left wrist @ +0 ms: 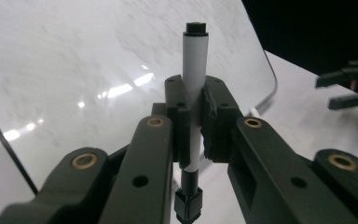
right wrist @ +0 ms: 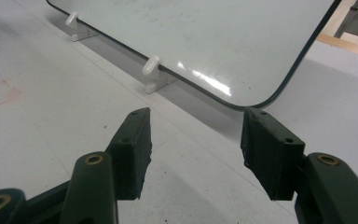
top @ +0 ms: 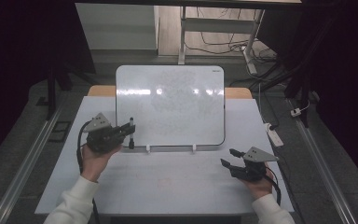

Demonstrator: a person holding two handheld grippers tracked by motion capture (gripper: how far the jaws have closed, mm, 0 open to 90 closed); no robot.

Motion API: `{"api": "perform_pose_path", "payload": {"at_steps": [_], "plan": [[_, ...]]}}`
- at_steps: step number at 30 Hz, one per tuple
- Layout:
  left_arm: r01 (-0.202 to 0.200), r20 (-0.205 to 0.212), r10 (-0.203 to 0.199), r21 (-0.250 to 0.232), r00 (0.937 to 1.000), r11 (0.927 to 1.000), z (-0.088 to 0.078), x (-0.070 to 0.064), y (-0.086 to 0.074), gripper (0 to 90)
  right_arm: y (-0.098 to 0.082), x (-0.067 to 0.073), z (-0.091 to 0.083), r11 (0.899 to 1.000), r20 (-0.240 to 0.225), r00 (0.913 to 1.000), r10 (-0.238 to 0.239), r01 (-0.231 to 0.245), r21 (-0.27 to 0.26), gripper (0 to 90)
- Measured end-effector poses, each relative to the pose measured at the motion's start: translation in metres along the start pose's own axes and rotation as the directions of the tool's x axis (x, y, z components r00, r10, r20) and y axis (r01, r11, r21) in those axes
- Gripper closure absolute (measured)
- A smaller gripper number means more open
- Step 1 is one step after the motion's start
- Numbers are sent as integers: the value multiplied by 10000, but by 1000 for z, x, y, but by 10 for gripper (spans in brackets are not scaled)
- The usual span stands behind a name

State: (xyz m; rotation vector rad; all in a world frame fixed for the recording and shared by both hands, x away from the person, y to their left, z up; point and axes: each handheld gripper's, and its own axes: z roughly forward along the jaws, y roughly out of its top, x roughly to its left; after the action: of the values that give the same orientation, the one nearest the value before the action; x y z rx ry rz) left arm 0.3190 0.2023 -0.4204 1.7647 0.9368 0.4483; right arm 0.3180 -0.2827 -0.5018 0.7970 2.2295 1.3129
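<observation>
The table (top: pixel 177 186) is covered by a pale sheet, with bare wood showing at its far corners. On its far half stands a whiteboard (top: pixel 170 105), propped and leaning back, its lower edge seated in two small white feet (right wrist: pixel 154 74). The board's surface is wiped but carries faint grey smudging, and ceiling lights reflect across it.

Left gripper (top: pixel 121 133): located at the left, just in front of the board's lower left corner, carried by the person's left hand (top: pixel 95 156), with a grey three-cornered plate on top. Its jaws are clamped on a marker (left wrist: pixel 195 107). In the left gripper view the marker has a white barrel with black ends and stands upright between the pads, one end projecting above the jaws and the other below them. In the high view the marker is vertical and close against the board's left edge; contact with the board cannot be determined.

Right gripper (top: pixel 230 157): located at the near right, in front of the board's lower right corner and apart from it, over the table sheet. Its jaws stand parted with nothing between them, as the right gripper view (right wrist: pixel 193 149) confirms; bare table is seen through the gap.
</observation>
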Motion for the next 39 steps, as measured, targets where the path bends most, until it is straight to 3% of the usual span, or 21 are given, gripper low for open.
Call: {"api": "perform_pose_path", "payload": {"at_steps": [8,13,19,24,31,39], "plan": [[99,-718,-77,310,9974,9995,15,29,45,811,-1,1,3,9996,94,9997,-230,229,167,434],[76,-1133,-9,586,9936,9983,25,43,64,811,-1,1,4,9995,154,9997,-212,208,222,439],[369,-1604,-237,793,9868,9962,38,65,83,810,-2,1,6,9992,151,9996,-228,223,320,445],[460,-1989,-263,952,9797,9944,46,80,95,810,-2,1,6,9993,148,9998,-162,157,346,446],[369,-2497,9,1468,9683,9885,61,94,103,809,-3,1,7,9993,133,9998,-153,148,356,447],[284,-2595,207,1843,9655,9825,79,102,107,807,-4,0,9,9990,136,9998,-120,114,429,447]]}}
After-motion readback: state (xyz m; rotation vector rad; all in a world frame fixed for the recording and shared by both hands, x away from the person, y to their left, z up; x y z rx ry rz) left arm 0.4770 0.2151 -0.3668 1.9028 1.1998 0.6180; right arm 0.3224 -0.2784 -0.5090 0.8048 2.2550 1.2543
